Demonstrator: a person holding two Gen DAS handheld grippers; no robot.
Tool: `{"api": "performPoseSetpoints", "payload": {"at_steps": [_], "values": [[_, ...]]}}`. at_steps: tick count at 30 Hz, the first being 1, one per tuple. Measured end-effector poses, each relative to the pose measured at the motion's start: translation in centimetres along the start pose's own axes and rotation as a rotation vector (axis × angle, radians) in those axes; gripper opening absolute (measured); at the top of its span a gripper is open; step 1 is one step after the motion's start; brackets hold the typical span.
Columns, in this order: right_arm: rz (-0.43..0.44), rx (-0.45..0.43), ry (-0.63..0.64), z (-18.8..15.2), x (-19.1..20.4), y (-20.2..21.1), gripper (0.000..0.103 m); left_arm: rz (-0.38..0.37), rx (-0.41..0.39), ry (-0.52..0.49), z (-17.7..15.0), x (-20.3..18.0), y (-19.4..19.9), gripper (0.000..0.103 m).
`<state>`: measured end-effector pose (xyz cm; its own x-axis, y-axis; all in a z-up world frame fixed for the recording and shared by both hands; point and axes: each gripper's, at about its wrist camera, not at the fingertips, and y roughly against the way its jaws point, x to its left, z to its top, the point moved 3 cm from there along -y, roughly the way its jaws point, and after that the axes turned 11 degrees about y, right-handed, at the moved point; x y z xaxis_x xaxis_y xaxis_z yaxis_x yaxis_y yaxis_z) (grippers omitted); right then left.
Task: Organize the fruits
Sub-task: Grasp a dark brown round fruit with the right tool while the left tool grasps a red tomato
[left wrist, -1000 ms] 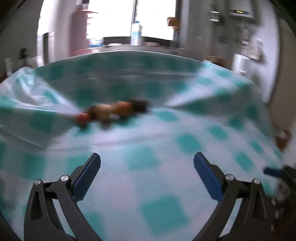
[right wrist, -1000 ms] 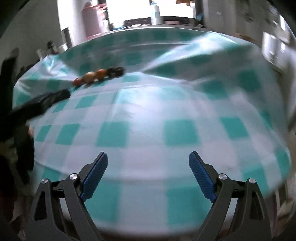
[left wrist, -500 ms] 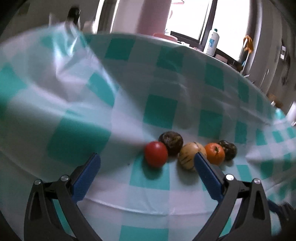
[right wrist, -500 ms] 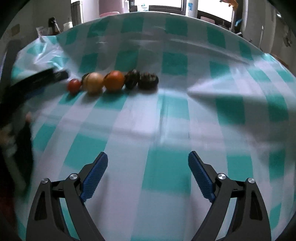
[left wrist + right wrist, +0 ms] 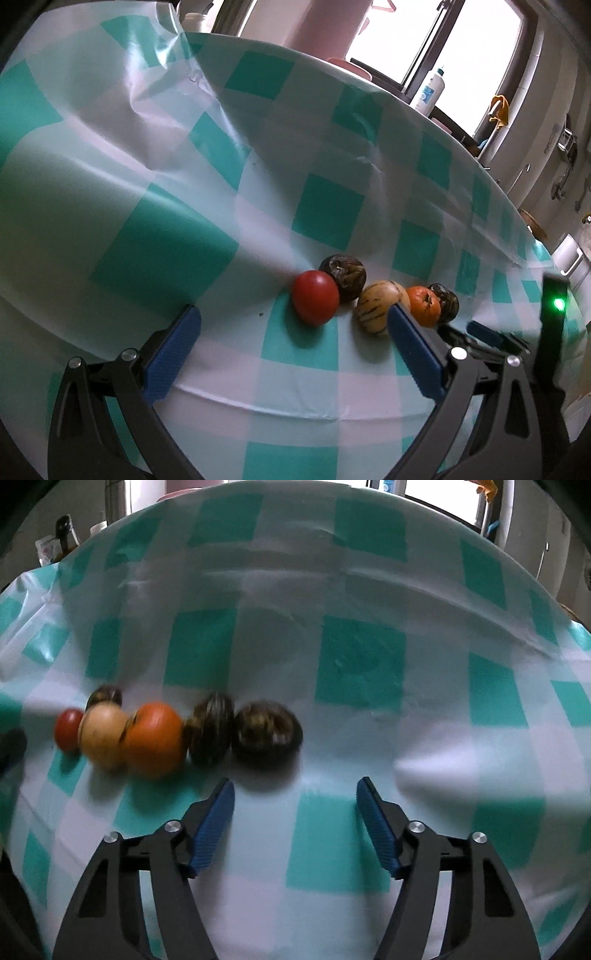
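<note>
Several fruits lie in a row on a teal-and-white checked tablecloth (image 5: 325, 218). In the left wrist view: a red tomato (image 5: 316, 302), a dark wrinkled fruit (image 5: 344, 272), a striped yellow melon (image 5: 380, 306), an orange fruit (image 5: 424, 305) and another dark fruit (image 5: 445, 302). My left gripper (image 5: 291, 341) is open and empty, just short of the tomato. In the right wrist view the row shows the tomato (image 5: 68, 729), melon (image 5: 101, 734), orange fruit (image 5: 155, 738) and two dark fruits (image 5: 210, 731) (image 5: 267, 733). My right gripper (image 5: 295, 821) is open and empty, just below the rightmost dark fruit.
The cloth (image 5: 362, 661) is creased and bulges up at the far left. A window, a white bottle (image 5: 430, 90) and kitchen fittings stand behind the table. The right gripper's body with a green light (image 5: 557, 304) shows at the left view's right edge.
Both grippers have moved closer to the row of fruits, which now looks larger in both views. The right gripper's jaws have narrowed somewhat. No fruit has moved.
</note>
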<state>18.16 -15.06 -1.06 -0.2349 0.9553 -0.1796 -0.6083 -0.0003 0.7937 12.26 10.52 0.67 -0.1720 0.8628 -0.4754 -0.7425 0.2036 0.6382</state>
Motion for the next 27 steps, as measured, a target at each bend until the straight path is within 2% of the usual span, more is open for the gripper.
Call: {"api": "performPoseSetpoints", "payload": {"at_steps": [2,7,9,10,15,19,21,25,27], "values": [[0.012,-0.004,-0.016,0.9,-0.2,-0.7,0.063,0.006,0.001,-0.002,-0.1,0.0,0.0,0.101],[-0.022,-0.016,0.011,2.0,0.2,-1.1,0.061,0.021,0.001,-0.032,-0.5,-0.5,-0.1,0.101],[-0.052,-0.008,0.026,1.9,0.4,-0.9,0.051,0.023,0.005,-0.039,-0.5,-0.6,-0.3,0.101],[-0.052,-0.004,0.026,1.7,0.7,-0.6,0.039,0.022,0.008,-0.041,-0.5,-0.7,-0.3,0.101],[-0.078,-0.01,0.01,-1.4,1.5,2.1,0.039,0.025,0.04,-0.048,-0.7,-0.6,-0.7,0.101],[-0.022,-0.049,-0.063,-4.0,1.5,4.7,0.039,0.05,0.072,-0.109,-1.0,-1.3,-1.3,0.101],[0.042,-0.077,-0.141,-5.4,1.1,5.9,0.039,0.059,0.089,-0.14,-1.2,-1.6,-1.7,0.101],[0.12,-0.082,-0.211,-6.4,0.1,6.0,0.039,0.102,0.122,-0.236,-1.5,-2.3,-2.5,0.1],[0.147,-0.077,-0.213,-6.8,-0.2,6.0,0.039,0.121,0.122,-0.279,-1.8,-2.7,-2.8,0.096]]}}
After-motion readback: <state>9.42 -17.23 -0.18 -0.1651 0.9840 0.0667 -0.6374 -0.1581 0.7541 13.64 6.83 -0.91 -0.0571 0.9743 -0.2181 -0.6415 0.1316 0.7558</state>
